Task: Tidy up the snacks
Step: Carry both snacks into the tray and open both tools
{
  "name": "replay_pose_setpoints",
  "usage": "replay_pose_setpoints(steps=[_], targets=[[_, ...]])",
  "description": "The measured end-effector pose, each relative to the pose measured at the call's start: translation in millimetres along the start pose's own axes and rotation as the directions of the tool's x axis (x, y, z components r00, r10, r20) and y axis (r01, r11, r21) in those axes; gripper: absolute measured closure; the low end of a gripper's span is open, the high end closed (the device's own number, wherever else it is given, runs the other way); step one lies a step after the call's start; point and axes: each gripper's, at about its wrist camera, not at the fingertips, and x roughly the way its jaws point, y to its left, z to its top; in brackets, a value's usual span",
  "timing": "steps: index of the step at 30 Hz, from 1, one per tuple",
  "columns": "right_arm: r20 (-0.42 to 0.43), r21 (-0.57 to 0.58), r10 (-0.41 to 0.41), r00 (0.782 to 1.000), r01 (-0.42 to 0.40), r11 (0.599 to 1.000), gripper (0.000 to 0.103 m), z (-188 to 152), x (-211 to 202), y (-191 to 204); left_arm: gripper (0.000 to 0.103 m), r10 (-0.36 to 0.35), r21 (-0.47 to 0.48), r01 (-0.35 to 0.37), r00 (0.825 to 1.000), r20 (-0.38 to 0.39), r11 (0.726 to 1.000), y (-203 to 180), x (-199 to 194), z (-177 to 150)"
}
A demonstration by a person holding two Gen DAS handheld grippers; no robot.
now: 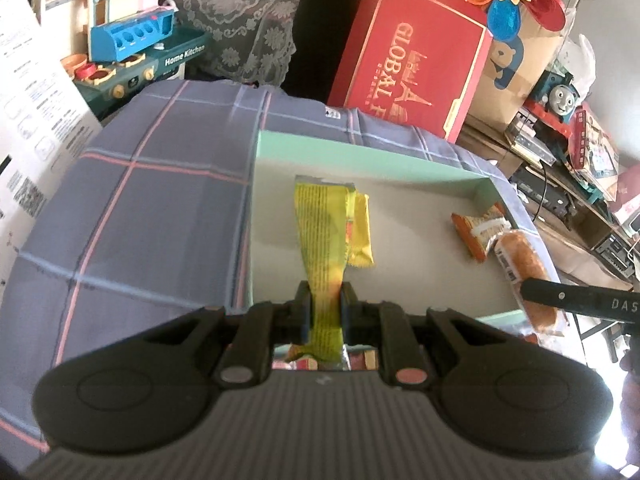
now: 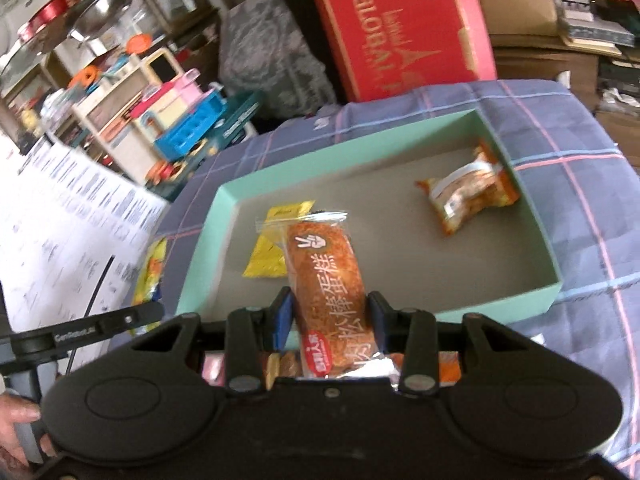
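The left gripper (image 1: 325,306) pinches a yellow wrapper (image 1: 323,240) above the green box (image 1: 360,148). The right gripper (image 2: 329,320) clamps a cake bar (image 2: 326,280) over the box's near left. A yellow packet (image 2: 276,252) and an orange packet (image 2: 468,196) lie inside.

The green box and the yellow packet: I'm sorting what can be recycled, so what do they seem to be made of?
Green box: looks like cardboard, with matte mint walls, a dull grey floor and crisp folded corners.

Yellow packet: probably foil-lined plastic film; it is thin, glossy and creased, with a silvery end, and hangs pinched in the left tongs.
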Motion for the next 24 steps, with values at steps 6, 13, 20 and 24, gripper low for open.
replay_pose_setpoints(steps=[6, 13, 20, 24], targets=[[0.028, 0.023, -0.077, 0.997, 0.077, 0.997, 0.064, 26.1, 23.5, -14.1, 0.089, 0.029, 0.016, -0.029, 0.999, -0.014, 0.999, 0.1, 35.6, 31.8], [0.036, 0.032, -0.129, 0.991, 0.128, 0.991, 0.064, 54.4, 62.4, -20.4, 0.089, 0.061, 0.026, -0.06, 0.998, -0.031, 0.998, 3.7, 82.5, 66.6], [0.033, 0.018, -0.163, 0.986, 0.162, 0.987, 0.064, 73.5, 95.7, -26.1, 0.089, 0.085, 0.023, -0.084, 0.996, -0.028, 0.996, 8.5, 115.8, 84.7], [0.035, -0.004, -0.179, 0.983, 0.179, 0.984, 0.063, 82.2, 110.6, -25.2, 0.074, 0.116, 0.003, -0.116, 0.993, -0.017, 0.993, 9.0, 126.1, 87.8]])
